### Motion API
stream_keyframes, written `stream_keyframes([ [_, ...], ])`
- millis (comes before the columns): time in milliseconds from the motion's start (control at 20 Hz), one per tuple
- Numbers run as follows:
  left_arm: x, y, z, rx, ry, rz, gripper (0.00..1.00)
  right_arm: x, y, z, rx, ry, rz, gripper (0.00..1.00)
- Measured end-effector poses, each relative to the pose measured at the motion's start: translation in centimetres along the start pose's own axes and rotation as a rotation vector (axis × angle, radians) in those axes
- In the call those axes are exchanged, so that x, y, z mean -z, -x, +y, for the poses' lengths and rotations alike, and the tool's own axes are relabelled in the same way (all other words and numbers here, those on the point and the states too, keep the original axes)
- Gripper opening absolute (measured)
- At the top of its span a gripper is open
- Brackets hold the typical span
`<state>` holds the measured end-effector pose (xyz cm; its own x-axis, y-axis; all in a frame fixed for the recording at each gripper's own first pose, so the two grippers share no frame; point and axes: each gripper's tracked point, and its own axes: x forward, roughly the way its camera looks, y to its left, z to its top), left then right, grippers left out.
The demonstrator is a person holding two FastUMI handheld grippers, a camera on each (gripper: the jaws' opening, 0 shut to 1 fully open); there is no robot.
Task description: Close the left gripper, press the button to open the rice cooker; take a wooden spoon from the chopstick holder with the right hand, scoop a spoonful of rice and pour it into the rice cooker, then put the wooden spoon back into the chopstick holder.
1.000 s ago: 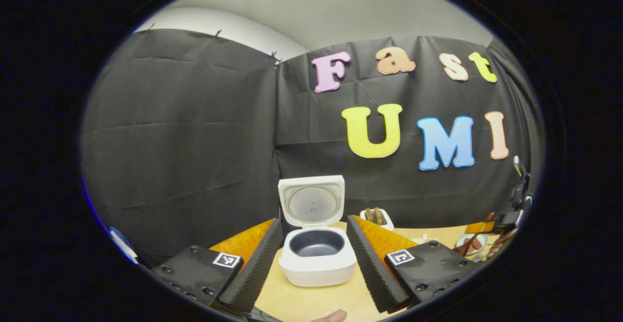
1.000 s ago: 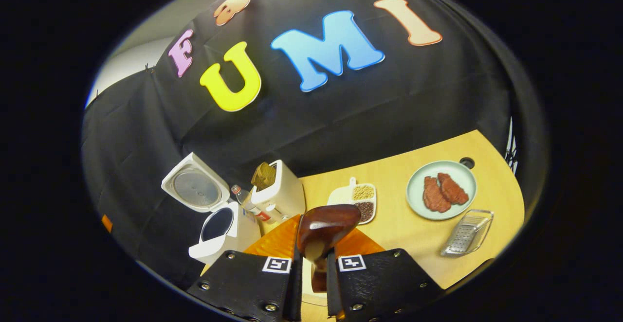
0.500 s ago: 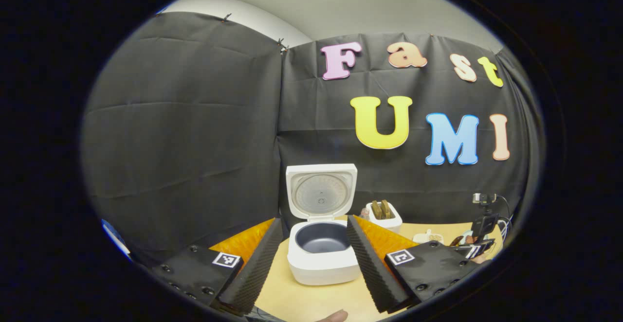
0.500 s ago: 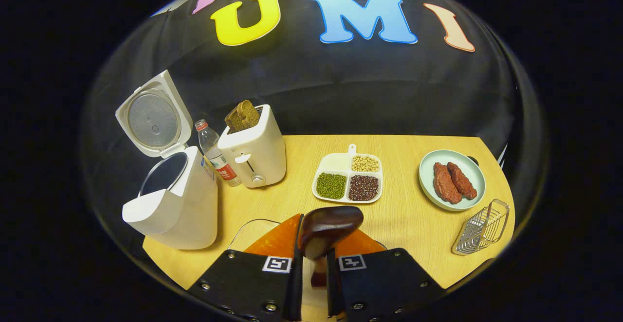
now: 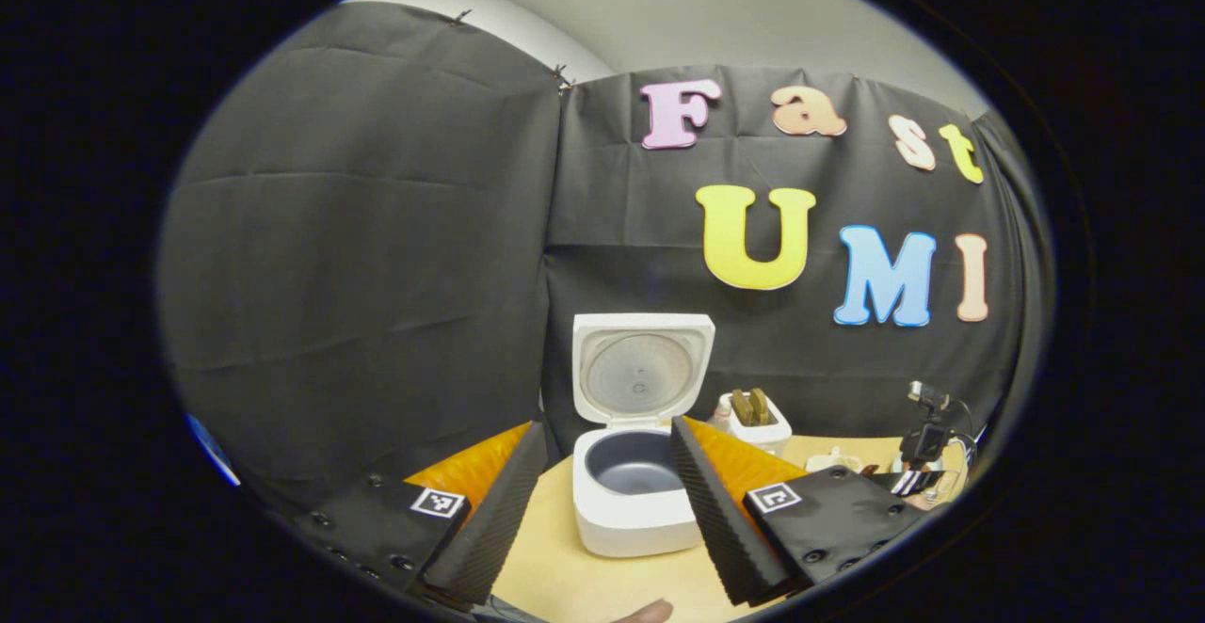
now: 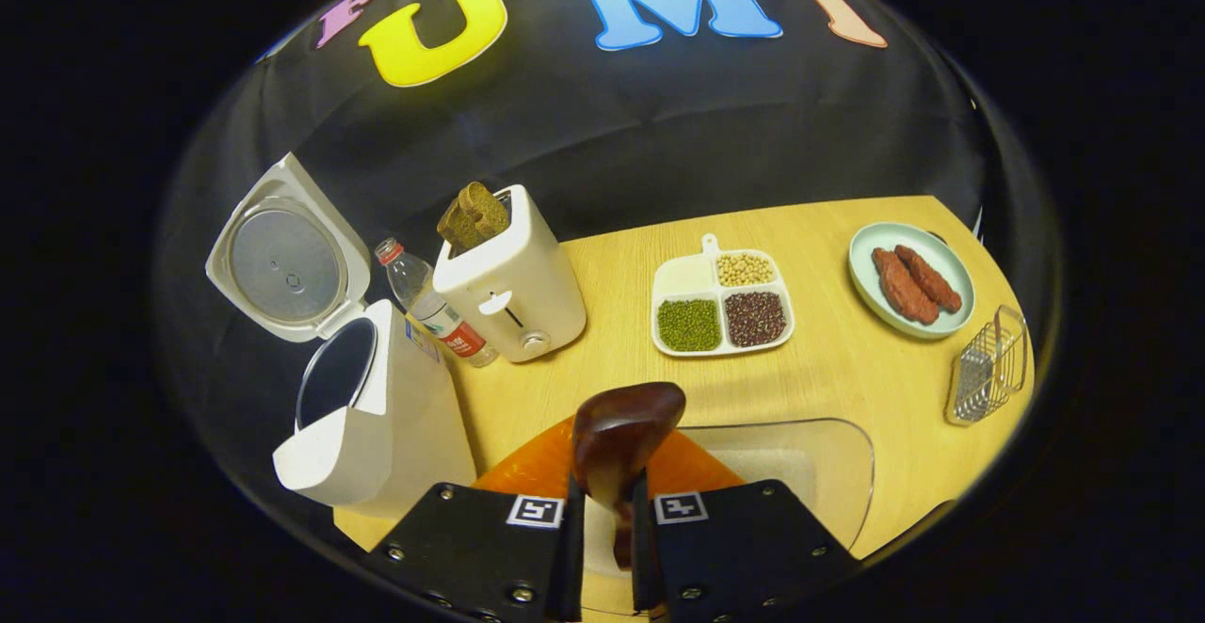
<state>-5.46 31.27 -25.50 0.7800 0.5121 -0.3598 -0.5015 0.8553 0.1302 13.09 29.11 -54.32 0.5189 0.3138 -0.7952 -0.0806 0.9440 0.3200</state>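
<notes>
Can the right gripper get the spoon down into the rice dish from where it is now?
Probably yes. The right gripper is shut on the spoon, whose bowl hangs just above the clear rice dish, and nothing lies between them.

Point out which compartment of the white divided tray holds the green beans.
The front-left compartment of the white divided tray: dark red beans sit right of it, pale yellow beans behind those, and whitish contents in the back-left one.

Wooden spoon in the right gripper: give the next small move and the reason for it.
Probably lower the wooden spoon into the clear rice container just below it and scoop. The right gripper is shut on the spoon's handle with the bowl pointing forward over that container, and the rice cooker already stands open with its lid up. Whether the spoon holds rice yet can't be told from its back.
</notes>
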Motion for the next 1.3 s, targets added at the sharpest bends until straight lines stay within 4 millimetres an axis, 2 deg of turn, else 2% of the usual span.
stream_keyframes([
  [100,-0.3,0.0,0.4,0.003,0.003,-0.002,0.93,0.5,0.2,0.6,-0.022,-0.038,0.008,0.21],
  [150,-0.5,0.1,0.5,0.006,0.006,-0.006,0.92,0.6,0.5,0.3,-0.027,-0.067,0.012,0.21],
  [250,-0.9,0.3,0.2,0.014,0.005,-0.012,0.88,0.2,1.3,-0.7,-0.059,-0.179,0.006,0.21],
  [300,-1.2,0.4,-0.2,0.02,0.0,-0.016,0.88,-0.1,1.8,-1.4,-0.077,-0.236,0.001,0.17],
  [350,-1.4,0.5,-0.5,0.027,-0.007,-0.02,0.88,-0.3,2.3,-2.5,-0.088,-0.282,-0.008,0.21],
  [500,-1.4,1.2,-1.6,0.049,-0.033,-0.021,0.88,-1.2,3.8,-5.3,-0.099,-0.361,-0.048,0.21],
  [750,-1.4,1.4,-4.3,0.089,-0.024,-0.004,0.89,-3.6,7.0,-6.5,-0.177,-0.474,-0.118,0.21],
  [1000,-2.8,2.1,-4.5,0.091,-0.024,-0.032,0.88,-4.9,8.5,-6.7,-0.237,-0.547,-0.134,0.21],
  [1200,-2.9,2.1,-2.8,0.064,-0.021,-0.038,0.88,-5.8,9.2,-4.7,-0.294,-0.599,-0.138,0.21],
  [1300,-2.6,2.0,-1.4,0.045,-0.014,-0.039,0.88,-6.2,9.7,-2.9,-0.329,-0.626,-0.136,0.21],
])
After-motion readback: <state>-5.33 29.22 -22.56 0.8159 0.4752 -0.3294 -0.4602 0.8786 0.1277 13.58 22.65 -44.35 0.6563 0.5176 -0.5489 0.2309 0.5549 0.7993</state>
